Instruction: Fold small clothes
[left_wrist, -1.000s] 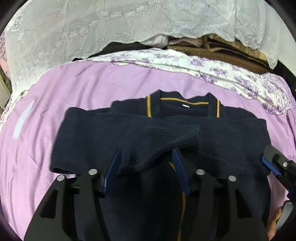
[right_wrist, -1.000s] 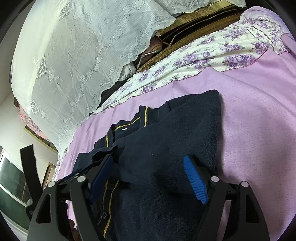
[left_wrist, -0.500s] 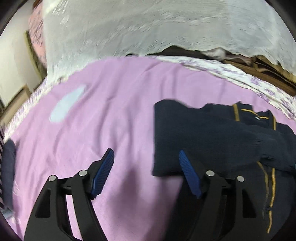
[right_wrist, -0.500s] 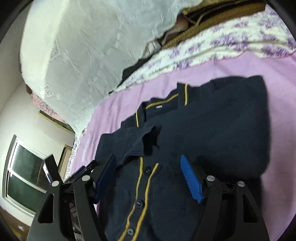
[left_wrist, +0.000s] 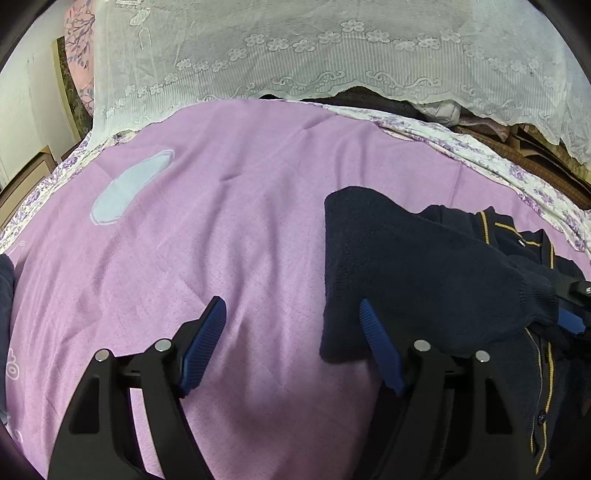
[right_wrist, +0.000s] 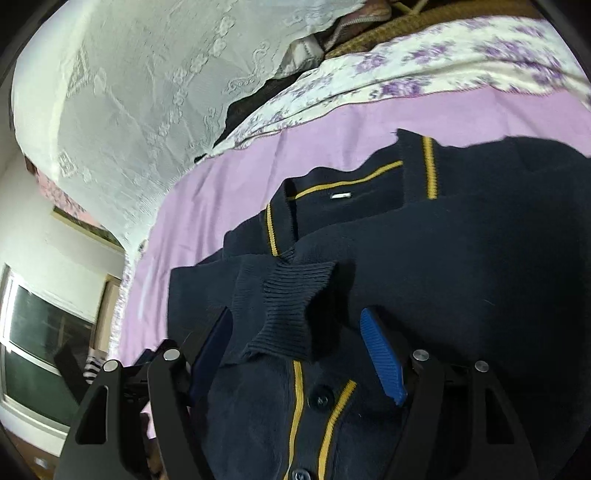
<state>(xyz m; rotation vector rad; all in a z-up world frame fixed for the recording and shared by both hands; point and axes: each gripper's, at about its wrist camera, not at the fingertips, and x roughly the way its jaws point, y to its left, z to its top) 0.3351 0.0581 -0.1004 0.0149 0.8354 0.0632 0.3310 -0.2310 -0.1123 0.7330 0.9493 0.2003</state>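
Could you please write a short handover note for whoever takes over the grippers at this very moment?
Left gripper: open, holding nothing, over the purple bedspread at the left edge of the navy cardigan.
Right gripper: open, holding nothing, above the ribbed cuff in the middle of the cardigan.
Done: both sleeves lie folded across the chest; cardigan lies face up, collar away from you.
Left: fold the body, probably hem up to collar, then set it aside.

Matt knitted navy cardigan, soft lilac blanket, white lace
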